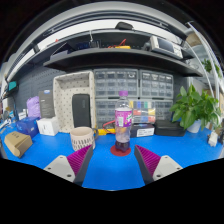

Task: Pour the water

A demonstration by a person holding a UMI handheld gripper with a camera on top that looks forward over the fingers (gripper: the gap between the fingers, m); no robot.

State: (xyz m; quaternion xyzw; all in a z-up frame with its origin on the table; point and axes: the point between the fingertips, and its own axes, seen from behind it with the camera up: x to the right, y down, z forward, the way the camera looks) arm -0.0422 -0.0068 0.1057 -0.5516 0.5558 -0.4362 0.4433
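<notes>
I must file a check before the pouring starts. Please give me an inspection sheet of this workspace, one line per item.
Surface: blue table top, bare just ahead of the jaws.
Job's things: bottle with pink label, upright, cap on, beyond the fingers; cup upright beside it, contents cannot be told.
Clutter: white box and small items behind the cup; potted plant at the other side.
Grippers: gripper with jaws open, holding nothing; the bottle stands ahead of the gap, not between the pads.
Cables: nothing seen.
Surroundings: drawer cabinets at the back, shelf above them.
</notes>
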